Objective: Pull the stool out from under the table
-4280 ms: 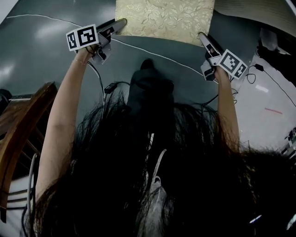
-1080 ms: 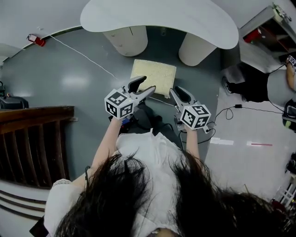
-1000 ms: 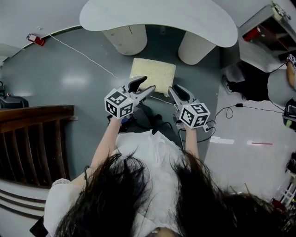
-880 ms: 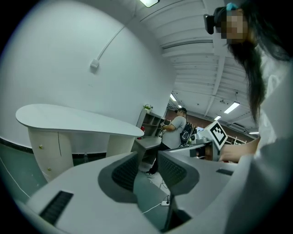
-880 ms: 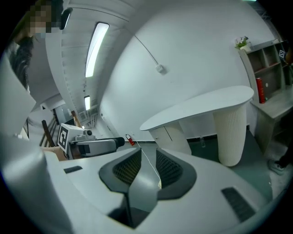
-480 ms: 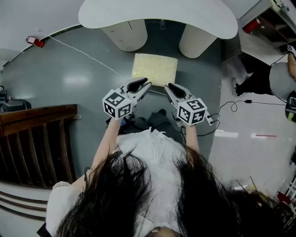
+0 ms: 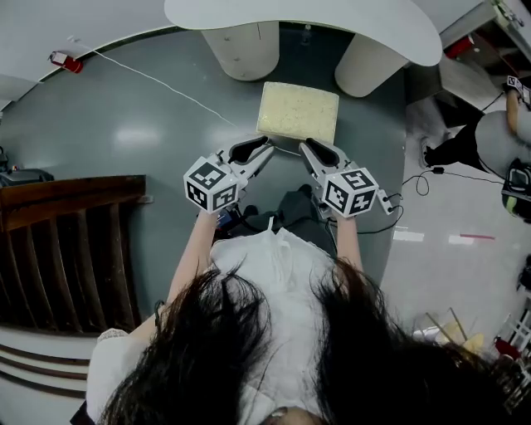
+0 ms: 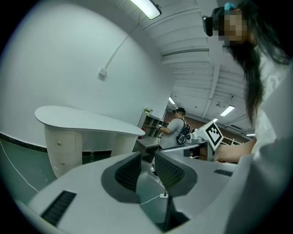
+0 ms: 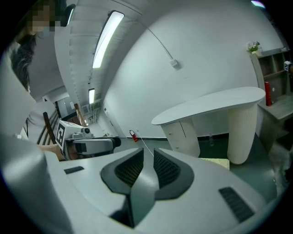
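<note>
The stool [image 7: 297,112], a square seat with a cream patterned cushion, stands on the grey floor just in front of the white table [image 7: 307,17], clear of its edge. Both grippers hang in the air in front of the person's chest, short of the stool's near edge and apart from it. My left gripper [image 7: 264,143] has just been closing; its jaws stand nearly together with nothing between them [image 8: 147,157]. My right gripper [image 7: 305,144] has likewise been closing and holds nothing [image 9: 147,155]. A corner of the cushion [image 9: 215,162] shows in the right gripper view.
The table rests on two rounded white pedestals [image 7: 243,50]. A dark wooden railing [image 7: 75,241] runs along the left. A white cable [image 7: 158,83] crosses the floor towards a red object [image 7: 58,60]. Another person [image 7: 498,141] and floor cables [image 7: 415,178] are at the right.
Earlier both grippers were down at the stool's near corners. Since a second ago their jaws have drawn together and both have come back towards the person, leaving the stool standing on the floor.
</note>
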Motion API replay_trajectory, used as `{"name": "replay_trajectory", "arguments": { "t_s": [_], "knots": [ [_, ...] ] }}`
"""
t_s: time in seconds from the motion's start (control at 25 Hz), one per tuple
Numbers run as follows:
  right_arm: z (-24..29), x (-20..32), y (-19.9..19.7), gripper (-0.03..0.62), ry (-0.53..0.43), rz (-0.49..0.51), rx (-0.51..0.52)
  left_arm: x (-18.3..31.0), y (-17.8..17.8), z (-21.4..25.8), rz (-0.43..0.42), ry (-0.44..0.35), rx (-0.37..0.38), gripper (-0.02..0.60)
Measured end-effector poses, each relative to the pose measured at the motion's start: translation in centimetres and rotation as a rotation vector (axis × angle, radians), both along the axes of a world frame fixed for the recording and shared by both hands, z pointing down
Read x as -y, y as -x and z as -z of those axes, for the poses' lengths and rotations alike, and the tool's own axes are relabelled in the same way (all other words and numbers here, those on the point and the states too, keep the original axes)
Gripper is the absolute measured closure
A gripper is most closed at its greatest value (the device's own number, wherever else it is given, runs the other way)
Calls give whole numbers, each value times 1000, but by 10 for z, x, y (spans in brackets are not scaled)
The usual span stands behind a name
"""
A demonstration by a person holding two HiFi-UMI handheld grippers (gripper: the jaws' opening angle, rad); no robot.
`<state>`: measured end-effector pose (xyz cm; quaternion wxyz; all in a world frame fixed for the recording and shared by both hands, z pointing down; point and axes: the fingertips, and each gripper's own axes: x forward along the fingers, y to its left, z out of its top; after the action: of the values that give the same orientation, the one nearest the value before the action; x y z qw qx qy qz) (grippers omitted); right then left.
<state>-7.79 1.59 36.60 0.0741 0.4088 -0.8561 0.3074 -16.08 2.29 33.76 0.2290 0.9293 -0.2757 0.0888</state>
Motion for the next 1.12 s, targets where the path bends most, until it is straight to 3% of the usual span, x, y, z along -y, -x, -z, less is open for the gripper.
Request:
{"name": "replay_trajectory", "arguments": {
  "t_s": [0.28, 0.48, 0.72, 1.12],
  "knots": [
    [0, -55, 65, 522, 1, -38, -17, -49, 68, -5, -31, 21, -11, 476],
    [-1, -89, 90, 525, 4, -69, -7, -73, 92, -9, -58, 25, -20, 476],
    [5, -120, 104, 526, -12, -79, -50, -97, 95, -5, -107, 24, -40, 476],
    [11, -142, 96, 526, -34, -104, -79, -113, 71, -1, -198, 13, -55, 476]
  ]
}}
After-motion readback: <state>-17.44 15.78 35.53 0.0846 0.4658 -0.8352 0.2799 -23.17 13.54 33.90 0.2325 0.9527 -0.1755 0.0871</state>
